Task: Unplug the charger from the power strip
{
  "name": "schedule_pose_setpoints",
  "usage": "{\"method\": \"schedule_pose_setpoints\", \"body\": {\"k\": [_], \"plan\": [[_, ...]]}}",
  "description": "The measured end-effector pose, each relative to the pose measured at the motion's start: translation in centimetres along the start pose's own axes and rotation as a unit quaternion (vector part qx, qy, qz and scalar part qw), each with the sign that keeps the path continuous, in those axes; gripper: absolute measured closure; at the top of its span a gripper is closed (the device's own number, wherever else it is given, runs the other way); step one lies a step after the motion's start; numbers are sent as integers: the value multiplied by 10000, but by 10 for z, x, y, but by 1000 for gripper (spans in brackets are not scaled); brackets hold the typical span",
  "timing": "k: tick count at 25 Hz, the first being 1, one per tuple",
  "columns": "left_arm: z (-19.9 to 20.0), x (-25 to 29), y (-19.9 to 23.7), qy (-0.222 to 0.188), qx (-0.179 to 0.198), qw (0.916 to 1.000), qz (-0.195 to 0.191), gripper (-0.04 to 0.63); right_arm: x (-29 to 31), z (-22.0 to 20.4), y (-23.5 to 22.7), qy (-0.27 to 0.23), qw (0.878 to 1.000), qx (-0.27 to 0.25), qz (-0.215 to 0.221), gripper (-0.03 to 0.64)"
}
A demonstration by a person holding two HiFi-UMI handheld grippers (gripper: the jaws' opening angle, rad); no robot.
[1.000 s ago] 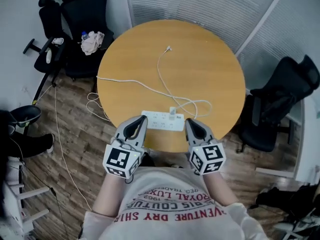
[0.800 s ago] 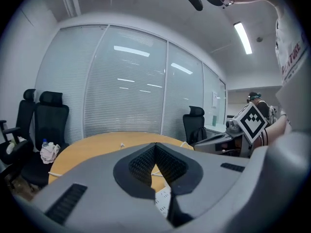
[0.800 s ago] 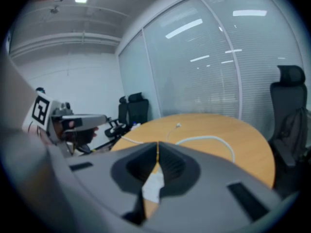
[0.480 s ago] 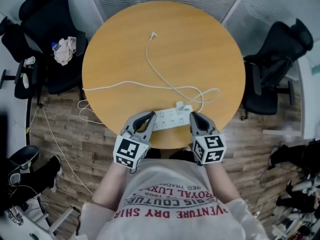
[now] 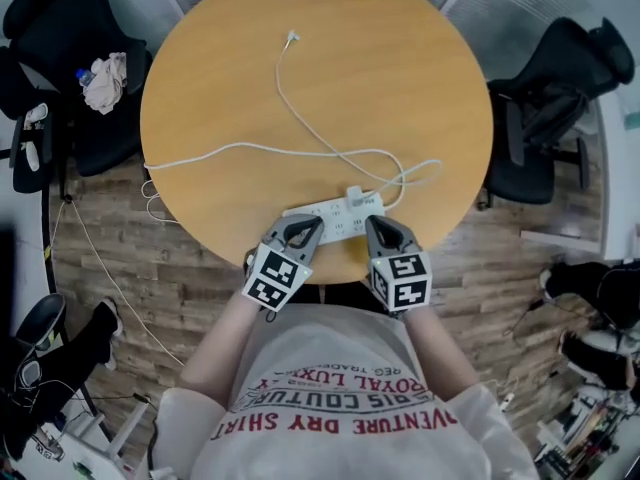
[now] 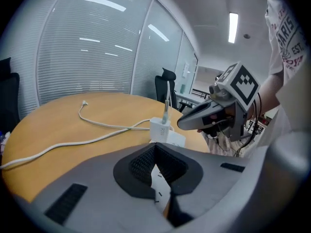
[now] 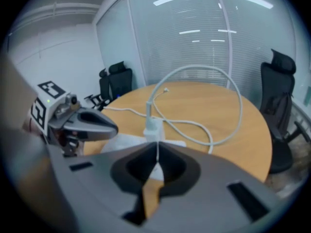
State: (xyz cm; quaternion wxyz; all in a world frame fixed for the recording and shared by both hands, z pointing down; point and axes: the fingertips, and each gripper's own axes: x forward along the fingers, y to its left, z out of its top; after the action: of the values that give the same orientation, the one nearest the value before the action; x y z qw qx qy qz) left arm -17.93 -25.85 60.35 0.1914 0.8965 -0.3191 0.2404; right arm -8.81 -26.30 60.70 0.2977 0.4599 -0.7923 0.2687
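A white power strip (image 5: 340,215) lies near the front edge of the round wooden table (image 5: 250,88). A white charger (image 5: 354,194) stands plugged into it, and its thin cable (image 5: 300,108) runs to the far side of the table. My left gripper (image 5: 308,224) is shut and empty, with its tips at the strip's near left end. My right gripper (image 5: 372,222) is also shut and empty, at the strip's near right end just below the charger. In the left gripper view the charger (image 6: 160,129) stands just beyond my left gripper (image 6: 155,146). In the right gripper view the charger (image 7: 152,128) stands right ahead of my right gripper (image 7: 157,144).
The strip's own thicker cord (image 5: 200,154) crosses the table and drops off its left edge to the wooden floor. Black office chairs stand at the left (image 5: 60,28), one holding a cloth and a bottle (image 5: 103,74), and another stands at the right (image 5: 550,98). Glass walls with blinds stand behind the table.
Both grippers have come down and forward, from in front of the table edge to the strip's near side. The jaws of both stay shut. The strip, charger and cables have not moved.
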Motion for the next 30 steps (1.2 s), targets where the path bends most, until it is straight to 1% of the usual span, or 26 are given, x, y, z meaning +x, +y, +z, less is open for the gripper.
{"method": "schedule_pose_setpoints", "body": {"k": [2,4,7,9,12,14,19,25,30], "plan": [[-11,11,-3,198,13,9998,-16,563,5,-7,-1,132,9999,-2,24,588],[-23,21,-2,379,-43,9993,49,563,11,-13,-1,275,9996,-53,51,588],[-38,29,5,663,-105,9971,346,563,19,-20,2,420,9989,-203,59,588],[-42,32,11,752,-80,9954,595,563,24,-23,4,503,9982,-313,58,587],[-45,35,11,867,35,9935,742,563,28,-25,4,595,9975,-380,44,579],[-45,36,10,887,61,9934,721,563,32,-25,5,663,9971,-359,88,452],[-44,37,9,825,27,9946,632,563,42,-17,2,813,9958,-426,-16,445],[-44,35,14,765,-66,9944,732,563,59,-11,7,1062,9939,-293,-62,430],[-44,36,12,767,39,9938,807,563,64,-11,4,1199,9920,-301,-238,430]]}}
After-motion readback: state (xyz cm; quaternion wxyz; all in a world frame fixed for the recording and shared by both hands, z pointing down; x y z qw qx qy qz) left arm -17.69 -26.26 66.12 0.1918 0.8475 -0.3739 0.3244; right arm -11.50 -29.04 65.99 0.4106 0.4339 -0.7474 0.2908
